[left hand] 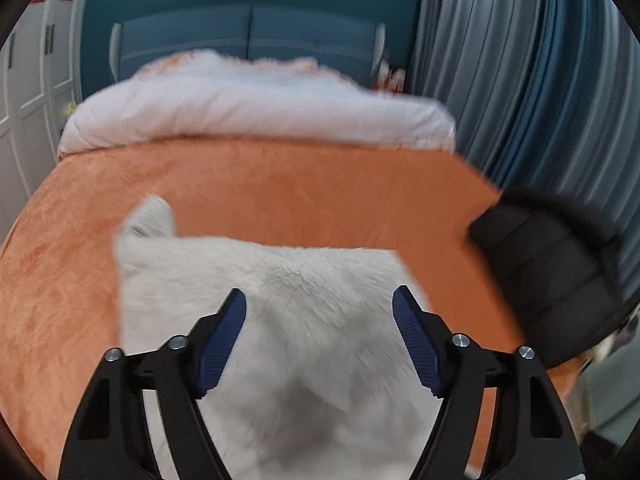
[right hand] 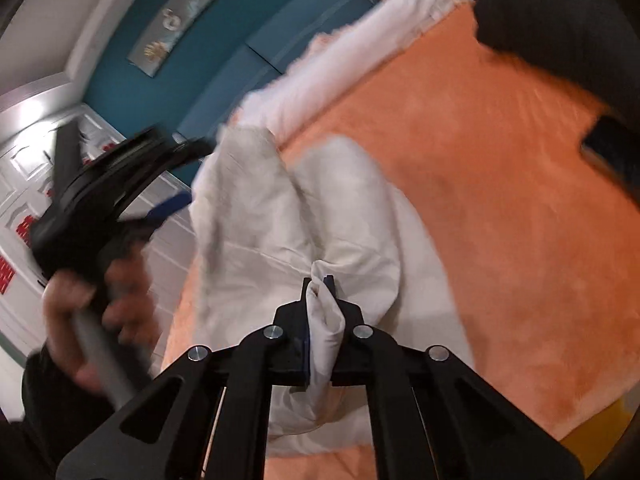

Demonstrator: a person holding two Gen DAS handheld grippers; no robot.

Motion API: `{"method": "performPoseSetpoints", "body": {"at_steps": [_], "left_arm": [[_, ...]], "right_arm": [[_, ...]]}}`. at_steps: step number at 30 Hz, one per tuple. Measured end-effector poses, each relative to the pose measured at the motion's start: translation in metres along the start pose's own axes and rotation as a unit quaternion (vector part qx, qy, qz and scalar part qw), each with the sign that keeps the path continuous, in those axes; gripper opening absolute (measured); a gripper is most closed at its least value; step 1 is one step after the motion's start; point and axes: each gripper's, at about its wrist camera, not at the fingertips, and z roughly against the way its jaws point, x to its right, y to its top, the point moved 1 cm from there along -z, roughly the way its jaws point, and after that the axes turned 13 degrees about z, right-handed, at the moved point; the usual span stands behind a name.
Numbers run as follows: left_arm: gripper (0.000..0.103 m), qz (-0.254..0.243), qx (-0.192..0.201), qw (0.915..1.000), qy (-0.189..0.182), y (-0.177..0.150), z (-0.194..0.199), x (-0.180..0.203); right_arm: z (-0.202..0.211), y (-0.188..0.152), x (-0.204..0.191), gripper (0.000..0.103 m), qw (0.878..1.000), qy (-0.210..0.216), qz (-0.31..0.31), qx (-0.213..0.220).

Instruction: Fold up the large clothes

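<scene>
Bed: orange blanket (left hand: pixel 280 184), white duvet (left hand: pixel 256 112) at 12 o'clock.
Left gripper (left hand: pixel 319 304): jaws spread above white garment (left hand: pixel 280 280).
Right gripper (right hand: pixel 320 280): clamped on garment fold.

Fluffy white garment (left hand: pixel 280 300), plush orange bedspread (left hand: pixel 280 184)

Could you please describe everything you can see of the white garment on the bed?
The white garment looks like fuzzy fleece outside with a smoother, creased lining showing in the right wrist view. It lies partly folded on the orange bedspread. The right gripper is shut on a bunched fold; the left gripper hangs open above it.
</scene>
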Motion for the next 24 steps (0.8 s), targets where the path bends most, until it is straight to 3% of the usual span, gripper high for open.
{"method": "performPoseSetpoints", "body": {"at_steps": [3, 10, 15, 24], "left_arm": [[0.068, 0.004, -0.024, 0.9996, 0.010, -0.012, -0.043, 0.005], [0.073, -0.034, -0.010, 0.9982, 0.047, -0.044, -0.092, 0.020], [0.074, -0.061, 0.008, 0.9954, 0.074, -0.061, -0.119, 0.021], [0.074, -0.062, 0.009, 0.9947, 0.081, -0.070, -0.141, 0.011]], "right_arm": [[-0.012, -0.009, 0.014, 0.003, 1.000, -0.013, -0.006, -0.015], [-0.050, -0.014, 0.037, 0.003, 0.998, -0.038, -0.011, -0.055], [-0.071, -0.013, 0.041, 0.002, 0.996, -0.052, -0.007, -0.075], [-0.091, -0.009, 0.027, 0.003, 0.993, -0.079, 0.033, -0.083]]}}
